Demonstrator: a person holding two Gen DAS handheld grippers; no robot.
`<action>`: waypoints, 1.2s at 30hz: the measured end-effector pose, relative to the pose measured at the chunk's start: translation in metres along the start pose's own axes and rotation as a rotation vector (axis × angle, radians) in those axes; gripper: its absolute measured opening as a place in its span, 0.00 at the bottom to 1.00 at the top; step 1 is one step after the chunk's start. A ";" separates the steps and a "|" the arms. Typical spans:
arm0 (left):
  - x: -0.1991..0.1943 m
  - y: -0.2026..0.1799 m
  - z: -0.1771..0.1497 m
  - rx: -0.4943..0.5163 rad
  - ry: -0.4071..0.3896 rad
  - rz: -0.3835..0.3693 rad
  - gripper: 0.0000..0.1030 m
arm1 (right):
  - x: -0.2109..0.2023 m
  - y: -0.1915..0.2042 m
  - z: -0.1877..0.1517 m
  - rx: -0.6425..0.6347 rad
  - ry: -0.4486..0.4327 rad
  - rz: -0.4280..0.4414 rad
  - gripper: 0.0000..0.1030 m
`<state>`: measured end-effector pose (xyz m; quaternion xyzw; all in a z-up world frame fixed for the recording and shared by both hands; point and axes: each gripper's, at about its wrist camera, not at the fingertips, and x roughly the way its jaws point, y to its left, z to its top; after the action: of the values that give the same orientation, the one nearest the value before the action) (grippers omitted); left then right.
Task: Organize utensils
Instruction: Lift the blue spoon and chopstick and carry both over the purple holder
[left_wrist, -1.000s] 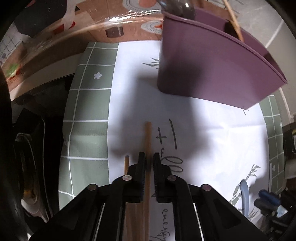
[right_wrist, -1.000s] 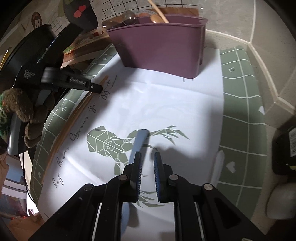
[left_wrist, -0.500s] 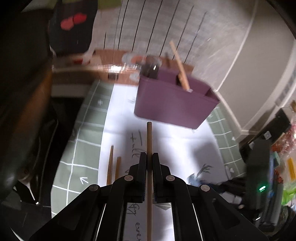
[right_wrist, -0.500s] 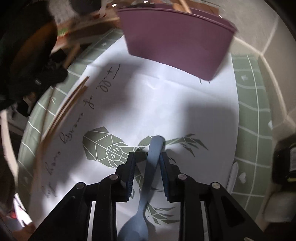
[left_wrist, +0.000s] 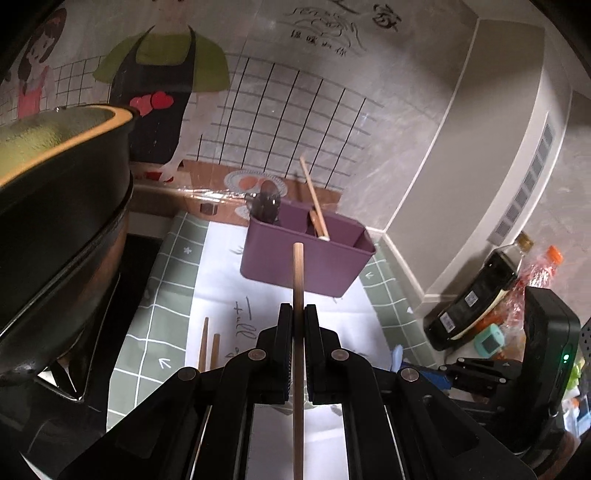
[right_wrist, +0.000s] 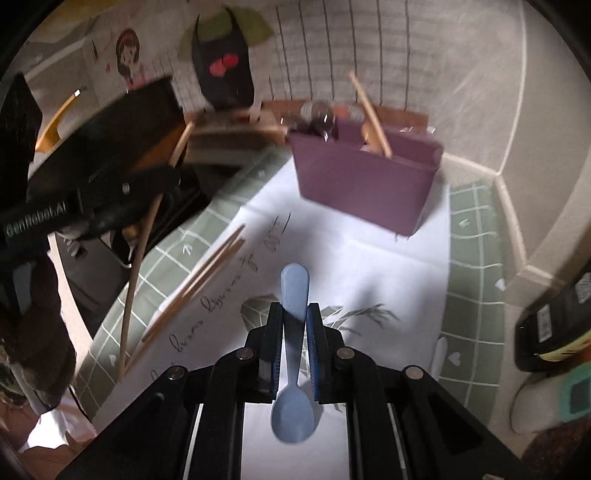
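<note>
My left gripper (left_wrist: 297, 312) is shut on a wooden chopstick (left_wrist: 297, 280) and holds it lifted above the mat, pointing at the purple utensil holder (left_wrist: 303, 258). The holder has a chopstick (left_wrist: 314, 199) and dark utensils standing in it. My right gripper (right_wrist: 294, 312) is shut on a blue spoon (right_wrist: 294, 288), handle forward and bowl toward the camera, raised over the white mat; the purple holder (right_wrist: 362, 184) stands farther ahead. Two chopsticks (left_wrist: 208, 343) lie on the mat at the left, also seen in the right wrist view (right_wrist: 207, 273).
A large black pot (left_wrist: 55, 221) stands close on the left. A dark sauce bottle (left_wrist: 476, 295) and packets sit at the right by the wall. A white spoon (right_wrist: 439, 354) lies on the green-checked mat (right_wrist: 476, 258) at the right. The left gripper's body (right_wrist: 85, 206) is at left.
Both grippers closed and lifted: the left took the chopstick off the mat, the right took the blue spoon. Both now sit higher and farther back from the purple holder.
</note>
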<state>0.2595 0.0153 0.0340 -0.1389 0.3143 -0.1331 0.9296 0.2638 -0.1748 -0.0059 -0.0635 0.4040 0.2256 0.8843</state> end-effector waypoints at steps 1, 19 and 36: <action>-0.001 -0.001 0.002 0.001 -0.006 -0.002 0.05 | -0.001 0.001 0.004 -0.001 -0.010 -0.004 0.11; -0.049 -0.078 0.163 0.164 -0.560 -0.074 0.05 | -0.135 0.002 0.161 -0.091 -0.469 -0.179 0.11; 0.106 -0.053 0.185 0.158 -0.492 0.050 0.05 | -0.035 -0.078 0.206 0.003 -0.401 -0.203 0.11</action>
<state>0.4473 -0.0369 0.1349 -0.0861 0.0708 -0.0963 0.9891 0.4199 -0.1958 0.1518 -0.0565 0.2119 0.1429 0.9651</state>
